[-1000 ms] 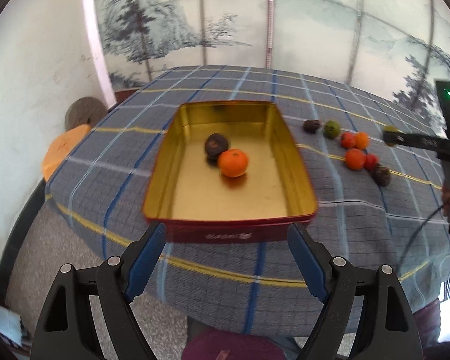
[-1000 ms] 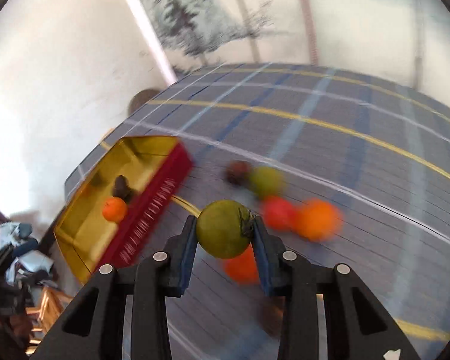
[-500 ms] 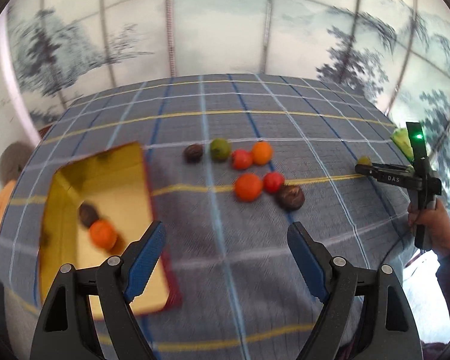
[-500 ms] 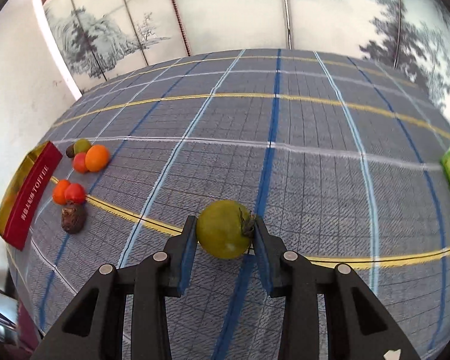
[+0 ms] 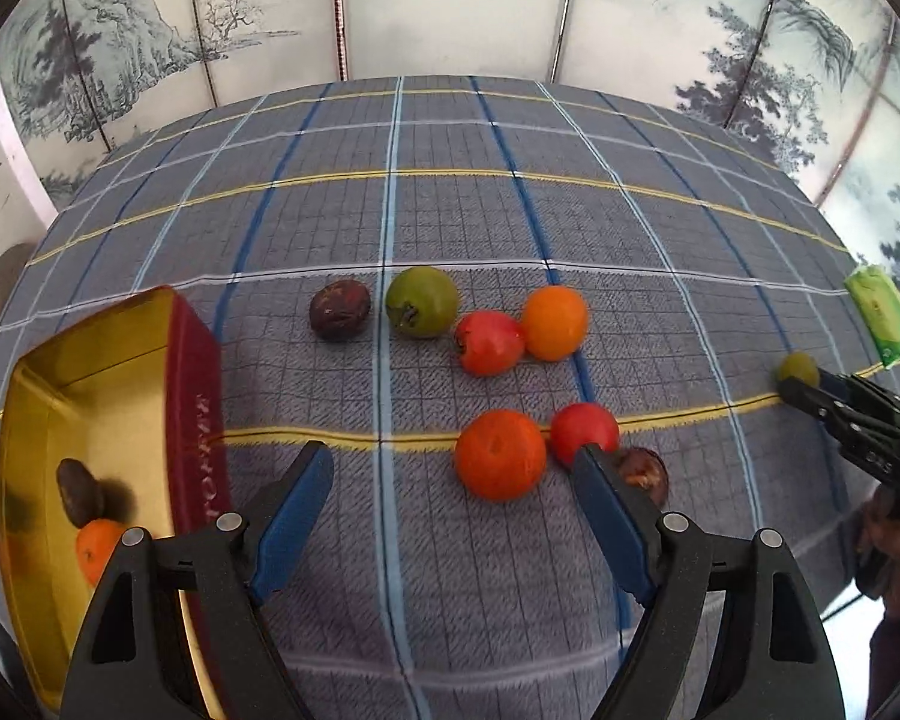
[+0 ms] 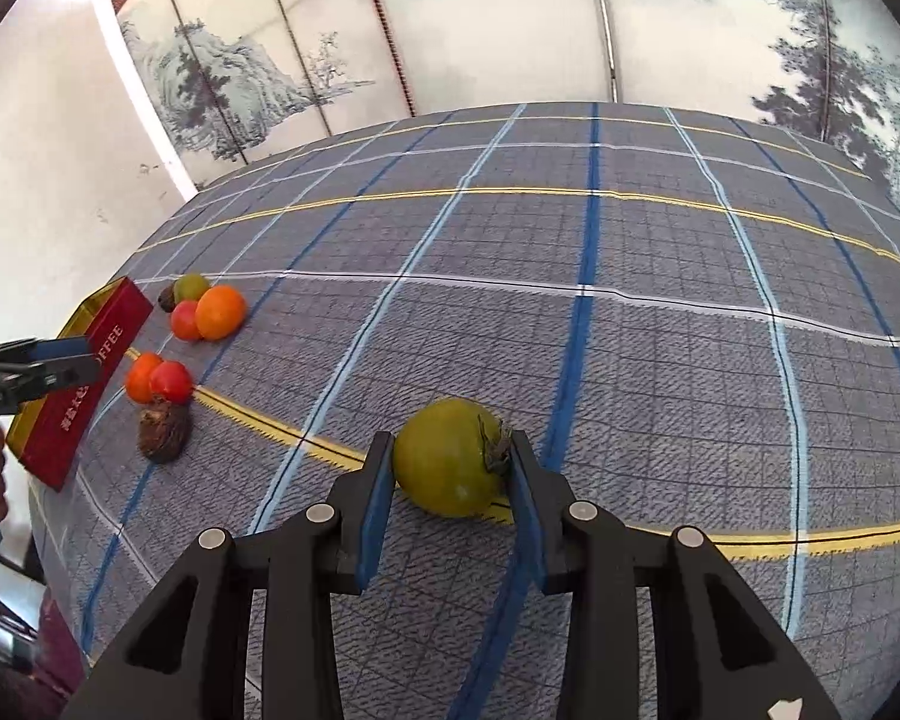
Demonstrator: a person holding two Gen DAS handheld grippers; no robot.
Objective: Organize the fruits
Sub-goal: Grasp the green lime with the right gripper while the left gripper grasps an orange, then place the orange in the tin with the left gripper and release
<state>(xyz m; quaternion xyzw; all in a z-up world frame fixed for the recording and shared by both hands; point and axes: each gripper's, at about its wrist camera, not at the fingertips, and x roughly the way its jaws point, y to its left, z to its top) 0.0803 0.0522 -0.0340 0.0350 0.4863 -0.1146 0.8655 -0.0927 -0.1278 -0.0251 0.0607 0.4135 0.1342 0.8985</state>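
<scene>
Plaid cloth in grey, blue and yellow covers the table [image 5: 450, 228] under my left gripper [image 5: 453, 471], whose blue pads stand wide apart with nothing pressed between them; the jaws are closing a little. Just ahead of them lies an orange fruit [image 5: 500, 455], touching a red tomato [image 5: 584, 433], and a dark wrinkled fruit [image 5: 645, 471] sits partly hidden behind my right-hand pad. Farther back a second group lies in a loose row: a dark purple fruit [image 5: 339, 309], a green tomato [image 5: 422, 301], a red one [image 5: 488, 342] and an orange one [image 5: 554, 322], the last two touching. At the left, the gold tin with red sides [image 5: 195, 372] holds a dark fruit [image 5: 80, 492] and an orange fruit [image 5: 99, 552]. Off at the right edge my right gripper [image 5: 801, 381] shows, with a small green fruit at its tip, and beyond it a green packet [image 5: 879, 315].

From the right wrist, my right gripper [image 6: 450, 468] has the green tomato [image 6: 450, 456] between its pads, low on the cloth near a yellow stripe. The jaws are opening; the pads are still at the fruit's sides, and I cannot tell whether they still press on it. The two fruit groups [image 6: 201, 309] lie well to the left beside the red tin [image 6: 84, 384], with my left gripper [image 6: 60, 366] reaching in at the edge, in front of the tin.
</scene>
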